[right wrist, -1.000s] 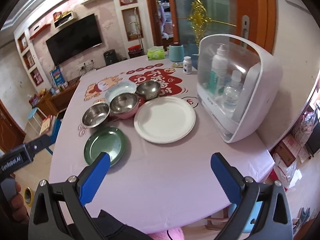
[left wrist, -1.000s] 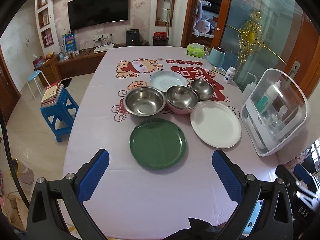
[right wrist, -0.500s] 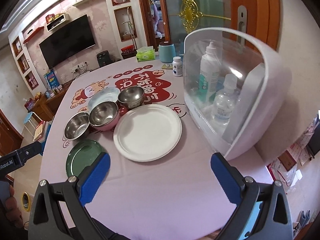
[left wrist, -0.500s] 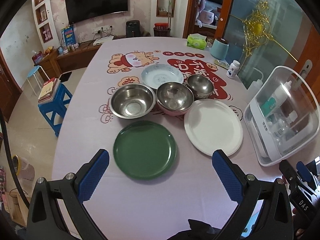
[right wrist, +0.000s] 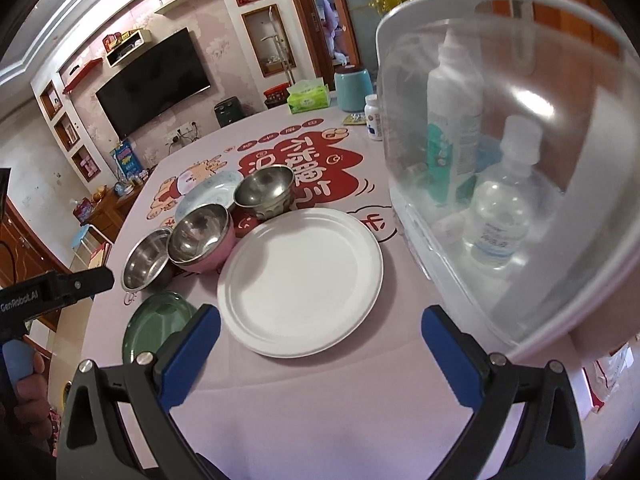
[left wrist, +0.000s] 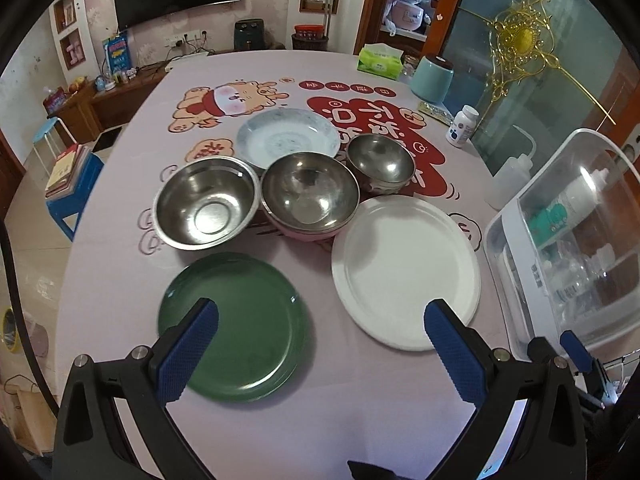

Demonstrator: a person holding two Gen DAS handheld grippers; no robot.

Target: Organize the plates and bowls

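Left gripper (left wrist: pixel 320 344) gaped wide and empty over the green plate (left wrist: pixel 236 328); right gripper (right wrist: pixel 318 346), equally wide and empty, faced the white plate (right wrist: pixel 300 280).

Daylit room, moderately bright, soft shadows. Glare patch on clear dome (right wrist: pixel 532 104) at 2 o'clock in right wrist view; dome near lens, soft. Steel bowls (left wrist: pixel 206 204) show small highlights. Strong fisheye bending, black vignette at all edges.
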